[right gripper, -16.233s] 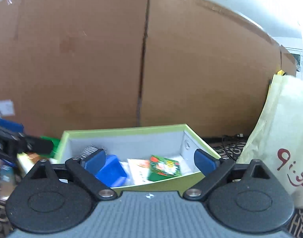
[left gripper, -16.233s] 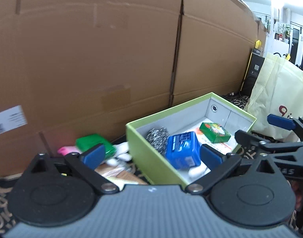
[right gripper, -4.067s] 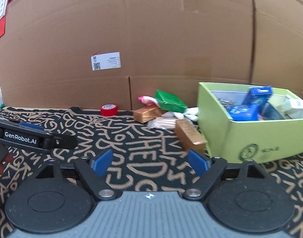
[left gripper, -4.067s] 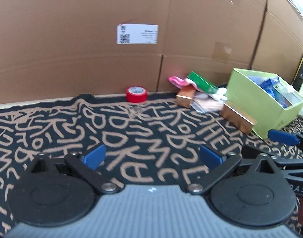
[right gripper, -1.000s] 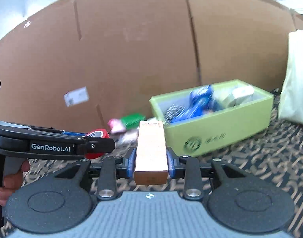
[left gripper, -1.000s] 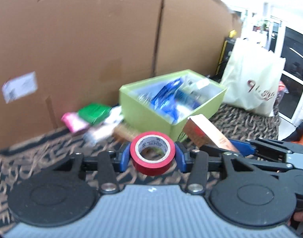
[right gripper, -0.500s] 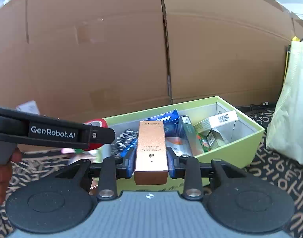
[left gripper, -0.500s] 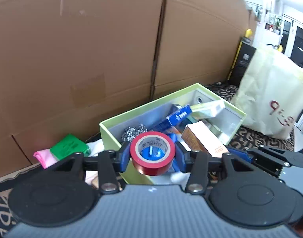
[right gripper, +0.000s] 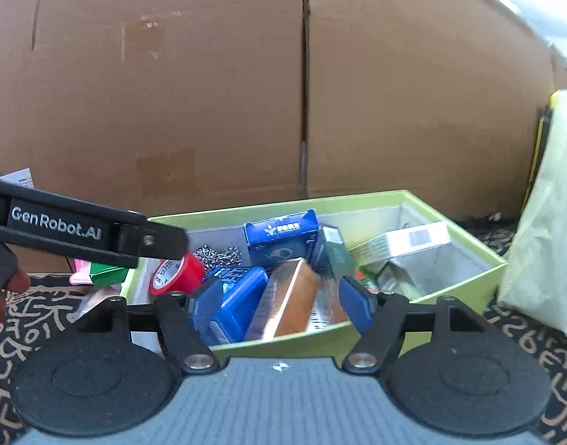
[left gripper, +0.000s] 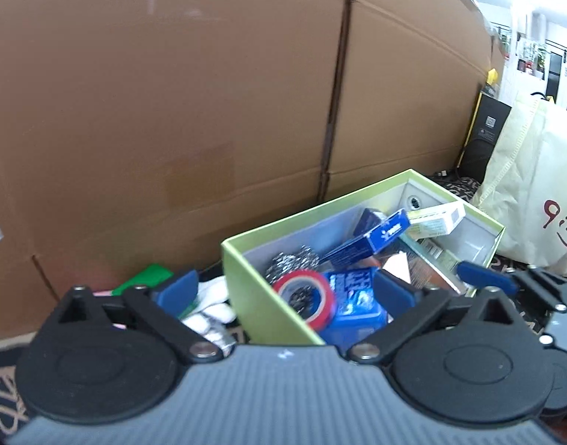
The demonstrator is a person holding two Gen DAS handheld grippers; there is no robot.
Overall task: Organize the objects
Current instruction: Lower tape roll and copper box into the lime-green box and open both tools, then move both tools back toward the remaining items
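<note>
Drop step, both hands at once. Left tongs [left gripper: 285, 291] stand wide apart, having just been opening; the red tape roll [left gripper: 305, 300] is free of the pads and tilted on edge inside the green box [left gripper: 246, 298], at its near-left corner, against the steel scourer [left gripper: 291, 261] and the blue pack [left gripper: 352, 302]. Blurred, so it may not have settled.

Right tongs [right gripper: 278, 300] also apart, just been opening; the copper carton [right gripper: 287, 298] lies clear of both pads, slanted in the box along the near wall, between the blue pack and the far clutter. Nothing clamped in either.

Doing it well, as judged:
- Let both pieces come to rest before pulling away; the roll on edge could trundle, but the box walls should keep it.
- Lift the tongs up and back, jaws kept wide, so no pad snags the near rim or drags the carton out.
- The two tools sit close over the box's left end; part them one at a time.

Left outside, on the patterned mat at the box's left wall: green packet [left gripper: 146, 278], something pink [right gripper: 79, 274], white items [left gripper: 209, 309]. Those look next.
</note>
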